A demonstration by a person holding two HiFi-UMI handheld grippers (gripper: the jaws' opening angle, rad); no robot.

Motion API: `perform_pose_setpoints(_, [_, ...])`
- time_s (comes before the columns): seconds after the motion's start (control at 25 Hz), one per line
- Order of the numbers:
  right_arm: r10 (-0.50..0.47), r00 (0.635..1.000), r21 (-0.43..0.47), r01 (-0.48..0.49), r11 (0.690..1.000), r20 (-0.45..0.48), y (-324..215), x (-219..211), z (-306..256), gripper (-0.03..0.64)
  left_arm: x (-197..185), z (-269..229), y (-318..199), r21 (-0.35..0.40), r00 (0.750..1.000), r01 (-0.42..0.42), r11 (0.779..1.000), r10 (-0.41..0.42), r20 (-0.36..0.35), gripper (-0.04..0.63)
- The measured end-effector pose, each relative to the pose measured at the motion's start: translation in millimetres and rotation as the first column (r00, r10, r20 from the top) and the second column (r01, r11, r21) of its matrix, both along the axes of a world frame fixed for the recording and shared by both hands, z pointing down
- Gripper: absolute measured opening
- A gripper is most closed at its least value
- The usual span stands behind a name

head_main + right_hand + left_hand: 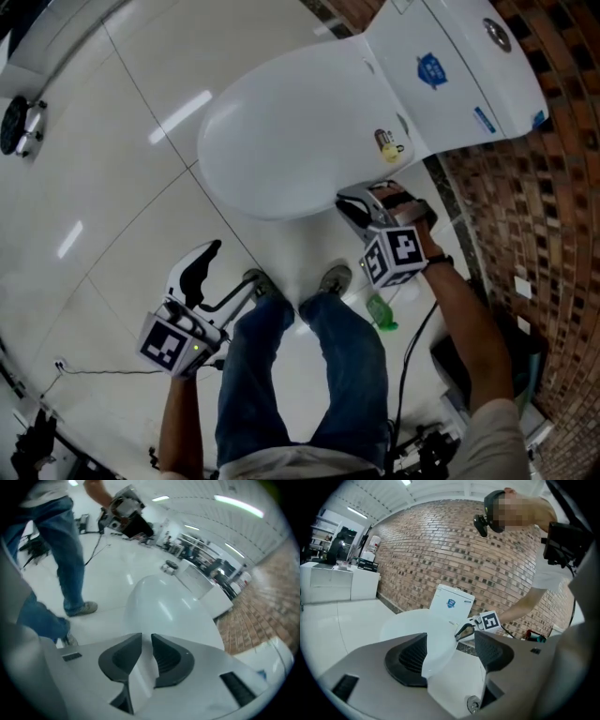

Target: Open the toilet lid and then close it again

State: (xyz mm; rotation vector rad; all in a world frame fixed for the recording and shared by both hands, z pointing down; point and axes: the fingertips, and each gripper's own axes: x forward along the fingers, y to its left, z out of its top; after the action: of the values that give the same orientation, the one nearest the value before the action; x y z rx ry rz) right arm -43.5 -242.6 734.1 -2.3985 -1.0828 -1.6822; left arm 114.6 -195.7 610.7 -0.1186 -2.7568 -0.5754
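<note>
**Lid still down, right gripper on its rim – lift it slow and round the hinge**

From where I stand, the toilet lid (pixel 281 131) lies flat and closed on the bowl, so the opening half of the job is what's in hand. The right gripper (pixel 361 204) has come in at the lid's side edge, not far from the hinge. Its fingers (pixel 122 656) are drawn close, with only a thin slit left, and the white rim sits in that slit. It looks to me like a pinch on the rim. The dome of the lid stretches away beyond the fingertips.

The left gripper (pixel 220 277) hangs well back from the bowl. Its fingers (pixel 410 658) stand apart with nothing between them, and the lid is far out ahead of them.

To do it well, I'd keep the pinch light but sure, since that glossy rim looks slippery. The wrist should follow the lid's arc up toward the cistern (pixel 459 66) behind the fingers rather than pull straight up. A hold this near the hinge gives little leverage, so the lift should be unhurried.
</note>
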Motion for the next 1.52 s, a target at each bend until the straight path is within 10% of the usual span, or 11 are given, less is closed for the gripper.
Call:
perform_pose_setpoints(0.08, [0.229,0.952,-0.005,-0.234,0.972,-0.203,7,3,-19,0.081,2,-7,-3,0.022,1.000,0.019,1.000,-0.019,0.002,0.318])
perform_pose_setpoints(0.16, [0.482,0.751,0.090,-0.499,0.862,-0.452,8,7,-34,0.085,1,-19,-5,0.037,1.000,0.027,0.999,-0.028,0.010,0.319])
perform_pose_setpoints(0.28, [0.732,0.208,0.432,-0.692,0.579,-0.649,-4,21,-33,0.182,-2,-38,-4,0.047,0.999,0.029,0.998,-0.030,0.018,0.318])
perform_pose_setpoints(0.4, [0.716,-0.358,0.741,-0.586,0.327,-0.600,-11,33,-19,0.293,-3,-51,2,0.051,0.999,0.029,0.998,-0.031,0.024,0.319])
perform_pose_setpoints(0.48, [0.564,-0.656,0.860,-0.449,0.242,-0.501,-7,29,-14,0.344,-1,-58,8,0.054,0.999,0.035,0.998,-0.036,0.024,0.318])
perform_pose_setpoints(0.56, [0.395,-0.835,0.922,-0.322,0.213,-0.383,-4,21,-7,0.373,1,-63,13,0.060,0.999,0.040,0.997,-0.042,0.026,0.319])
perform_pose_setpoints(0.68, [0.286,-0.904,0.946,-0.281,0.161,-0.317,-3,9,6,0.373,4,-64,19,0.071,0.999,0.040,0.997,-0.042,0.024,0.319])
perform_pose_setpoints(1.16, [0.265,-0.935,0.966,-0.254,-0.042,-0.235,5,-13,42,0.336,18,-54,25,0.100,0.999,0.022,0.995,-0.025,0.024,0.318])
perform_pose_setpoints(1.36, [0.289,-0.920,0.955,-0.292,-0.050,-0.266,2,-14,38,0.279,22,-58,20,0.096,1.000,0.016,0.995,-0.018,0.021,0.319])
perform_pose_setpoints(1.52, [0.267,-0.935,0.971,-0.238,0.017,-0.234,4,-18,10,0.265,30,-60,18,0.094,1.000,0.019,0.995,-0.019,-0.002,0.319])
